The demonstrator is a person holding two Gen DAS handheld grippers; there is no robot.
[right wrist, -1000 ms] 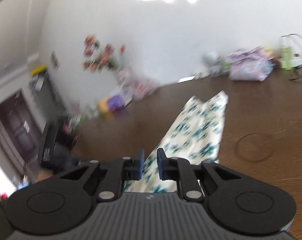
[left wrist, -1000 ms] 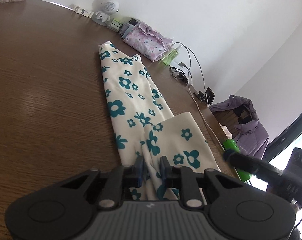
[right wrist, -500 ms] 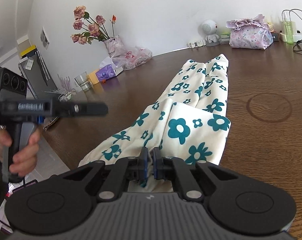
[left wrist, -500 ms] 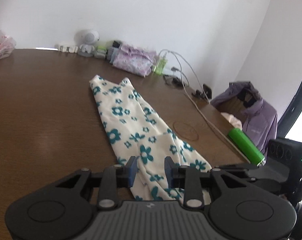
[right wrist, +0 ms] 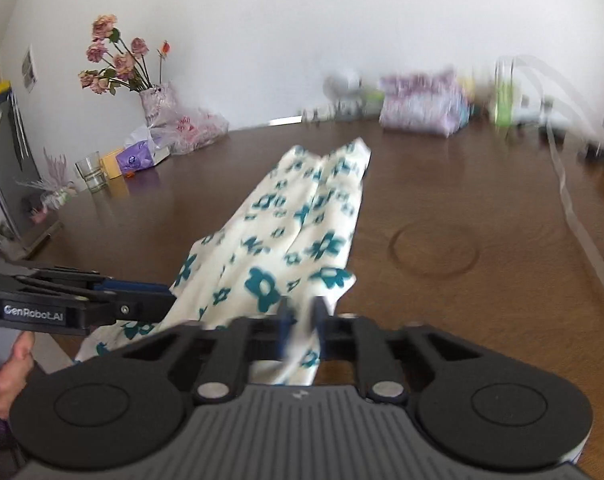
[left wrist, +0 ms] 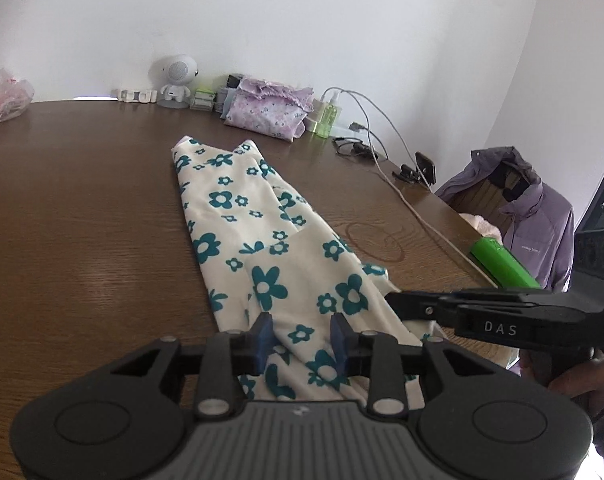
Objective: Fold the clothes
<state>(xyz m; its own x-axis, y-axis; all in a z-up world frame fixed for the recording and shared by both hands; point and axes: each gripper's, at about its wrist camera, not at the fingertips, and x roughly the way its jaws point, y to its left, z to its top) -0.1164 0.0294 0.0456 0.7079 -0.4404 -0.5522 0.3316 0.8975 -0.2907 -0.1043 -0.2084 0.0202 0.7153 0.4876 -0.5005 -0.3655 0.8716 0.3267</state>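
Draping floral garment (left wrist: 262, 256) over table edge (left wrist: 82, 280), bare wood either side

Both grippers are matte black plastic with a ribbed grey panel along the bottom of the frame, round discs at either side and silver screws on the linkage arms. The left gripper (left wrist: 302, 338) has blue pads (left wrist: 263, 338). The right gripper (right wrist: 302, 316), lower centre, matches; white lettering reads "DAS" and "GenRobot.AI".
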